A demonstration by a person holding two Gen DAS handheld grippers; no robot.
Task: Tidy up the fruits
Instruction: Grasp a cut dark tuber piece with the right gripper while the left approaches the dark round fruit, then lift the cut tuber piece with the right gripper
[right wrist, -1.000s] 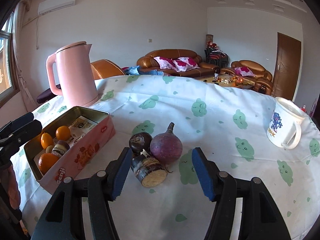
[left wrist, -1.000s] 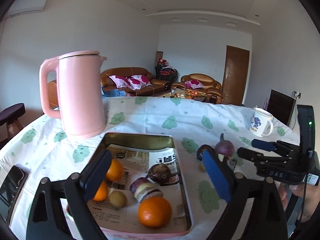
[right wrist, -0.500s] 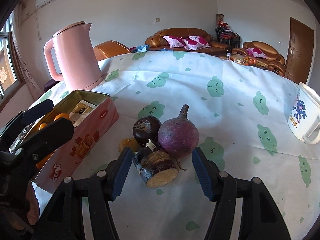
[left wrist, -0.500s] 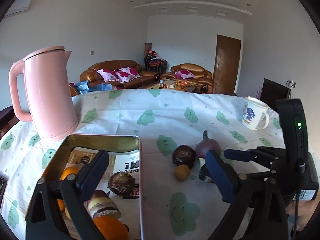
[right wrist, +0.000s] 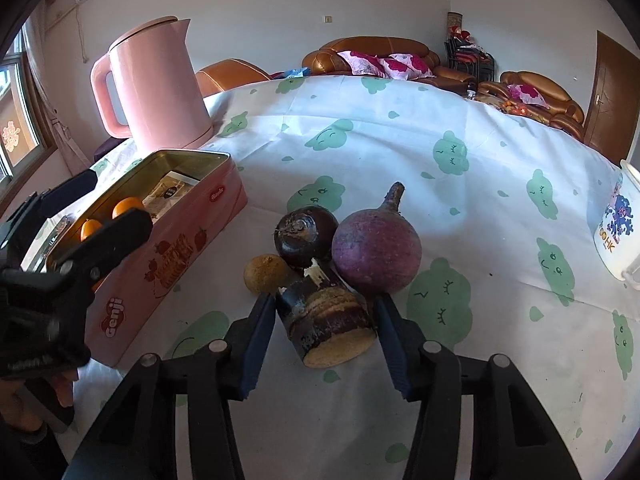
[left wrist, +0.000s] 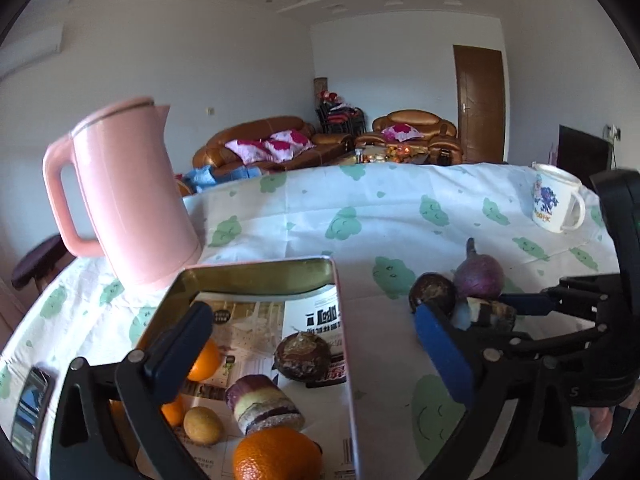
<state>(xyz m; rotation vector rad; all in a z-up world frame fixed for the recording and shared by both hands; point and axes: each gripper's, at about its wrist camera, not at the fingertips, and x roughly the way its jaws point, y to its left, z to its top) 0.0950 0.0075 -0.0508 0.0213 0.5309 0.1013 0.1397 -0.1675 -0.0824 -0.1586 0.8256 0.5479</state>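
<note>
A cut dark-skinned stub [right wrist: 324, 320] lies on the cloth between the blue pads of my right gripper [right wrist: 324, 312]. Its jaws are closing, and a thin gap still shows at the right pad. Touching the stub are a purple round root [right wrist: 376, 248], a dark round fruit [right wrist: 306, 232] and a small tan fruit [right wrist: 266, 274]. My left gripper [left wrist: 310, 316] hangs over the right rim of the pink tin [left wrist: 256, 268], empty, its jaws opening wide. In the tin lie oranges [left wrist: 276, 460], a small brown fruit [left wrist: 202, 426], a cut stub [left wrist: 264, 408] and a dark tuber [left wrist: 302, 356].
A pink kettle [left wrist: 128, 196] stands behind the tin, close to its far corner. A white mug [left wrist: 556, 200] sits at the far right of the table. A phone [left wrist: 30, 408] lies left of the tin. My left gripper [right wrist: 80, 240] shows beside the tin.
My left gripper has swung right, from over the middle of the tin to its right rim, its jaws widening. My right gripper has dipped onto the cut stub and its jaws have narrowed round it.
</note>
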